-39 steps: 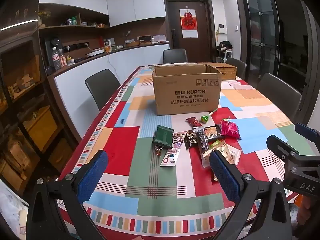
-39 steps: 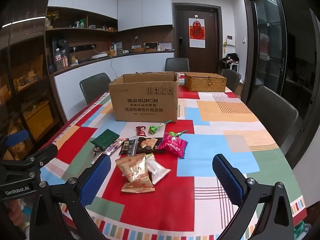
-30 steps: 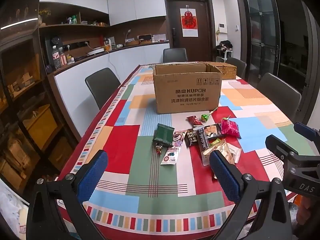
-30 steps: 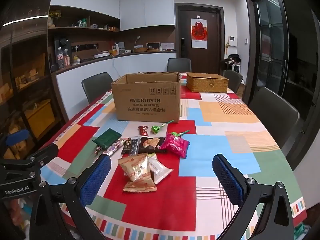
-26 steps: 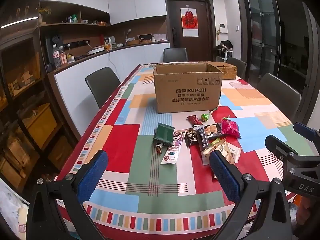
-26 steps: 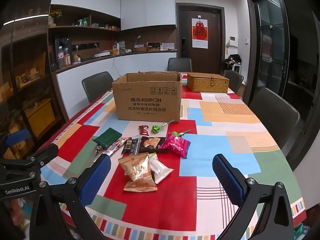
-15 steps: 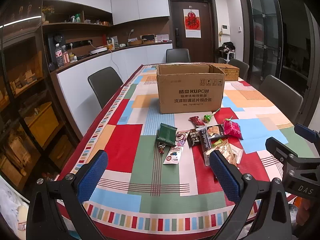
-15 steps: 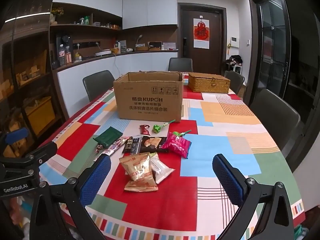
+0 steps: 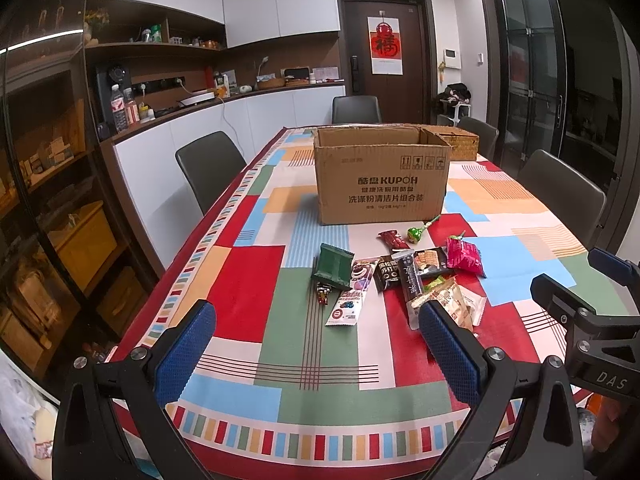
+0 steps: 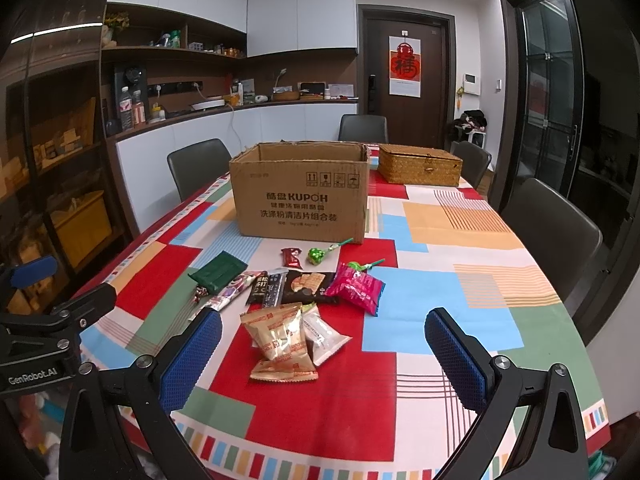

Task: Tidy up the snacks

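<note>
Several snack packets lie in a cluster on the colourful tablecloth: a green packet, a pink packet, tan packets, a dark biscuit pack and a green lollipop. Behind them stands an open cardboard box, also in the left wrist view. My left gripper is open and empty above the table's near edge. My right gripper is open and empty, near the tan packets.
A wicker basket sits behind the box at the right. Grey chairs surround the table. Cabinets and shelves line the left wall. Each gripper shows at the edge of the other's view.
Both grippers have risen and tilted slightly, so the table appears a little lower. Both stay open and empty. The snacks have not moved.
</note>
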